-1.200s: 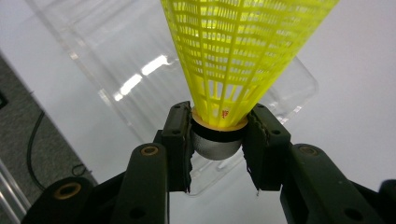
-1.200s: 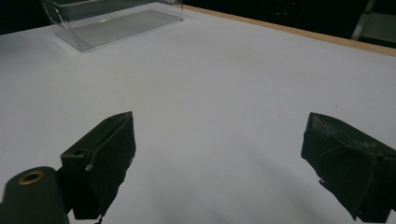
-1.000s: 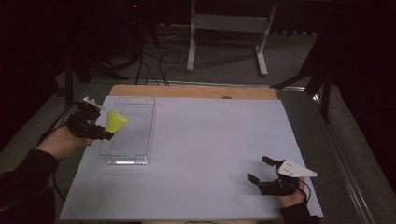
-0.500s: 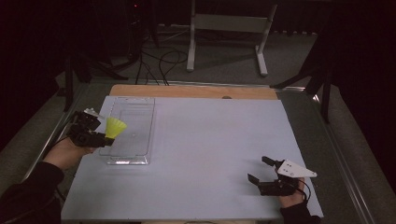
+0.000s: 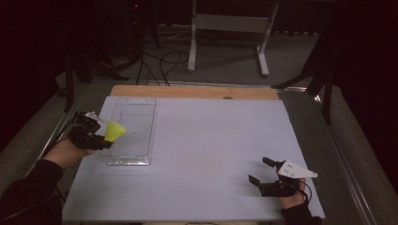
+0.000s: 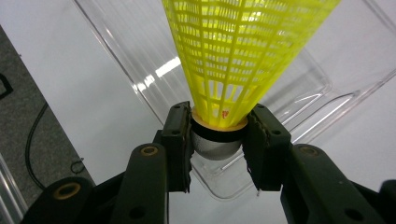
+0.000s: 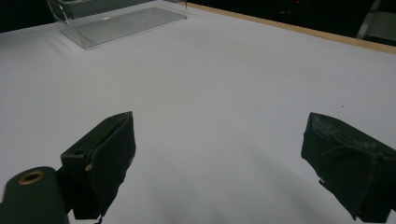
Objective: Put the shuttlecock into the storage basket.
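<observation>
Since a second ago the left tongs [image 5: 104,140] have drawn back toward the person and the left edge of the surface [image 5: 211,140], taking the shuttlecock [image 5: 114,131] from above the middle of the tray [image 5: 141,136] to over its near left rim. The right tongs [image 5: 262,171] have not moved: they rest at the near right of the surface, jaws spread wide with nothing between them.

The left tongs [image 6: 218,140] are pinching the shuttlecock [image 6: 243,51] by its rounded grey base, one jaw on each side. Its skirt is a bright yellow plastic lattice that flares away from the jaws, with a tan band and a small red mark just above the base. The clear tray [image 6: 299,93] lies beneath it
</observation>
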